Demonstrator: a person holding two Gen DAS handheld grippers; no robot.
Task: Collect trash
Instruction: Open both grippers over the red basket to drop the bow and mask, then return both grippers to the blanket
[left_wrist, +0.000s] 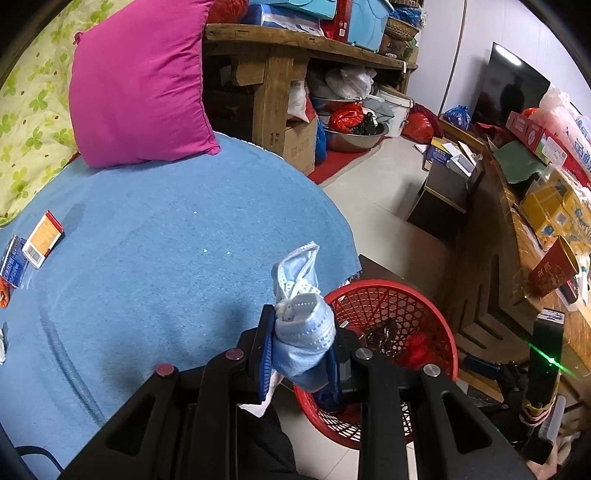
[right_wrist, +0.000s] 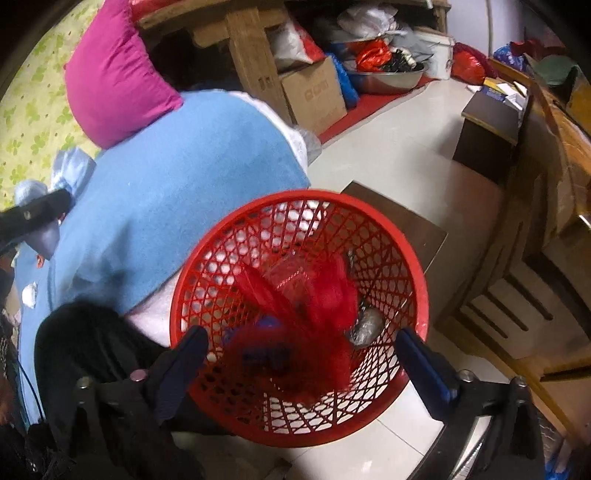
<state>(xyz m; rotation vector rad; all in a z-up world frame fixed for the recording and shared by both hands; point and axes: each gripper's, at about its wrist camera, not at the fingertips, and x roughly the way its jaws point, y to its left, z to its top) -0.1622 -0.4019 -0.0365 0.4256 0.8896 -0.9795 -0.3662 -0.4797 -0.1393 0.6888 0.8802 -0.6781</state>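
Observation:
My left gripper (left_wrist: 300, 343) is shut on a crumpled light-blue face mask (left_wrist: 295, 266), held over the edge of the blue blanket (left_wrist: 166, 221), just left of the red mesh basket (left_wrist: 388, 286). My right gripper (right_wrist: 301, 338) stands open directly above the same basket (right_wrist: 295, 194), nothing between its pads. Below it a blurred red plastic wrapper (right_wrist: 325, 291) lies inside the basket beside a silvery crumpled piece (right_wrist: 365, 328). On the blanket's left side lie a red-and-yellow carton (left_wrist: 42, 238), a blue-and-white packet (left_wrist: 13, 260) and a white scrap (left_wrist: 2, 343).
A magenta pillow (left_wrist: 140, 81) leans at the back of the bed. A wooden bench (left_wrist: 280, 48) piled with boxes stands behind. A wooden cabinet (left_wrist: 491, 258) loaded with packages is right of the basket, and a dark low box (right_wrist: 413, 218) sits behind it on the tiled floor.

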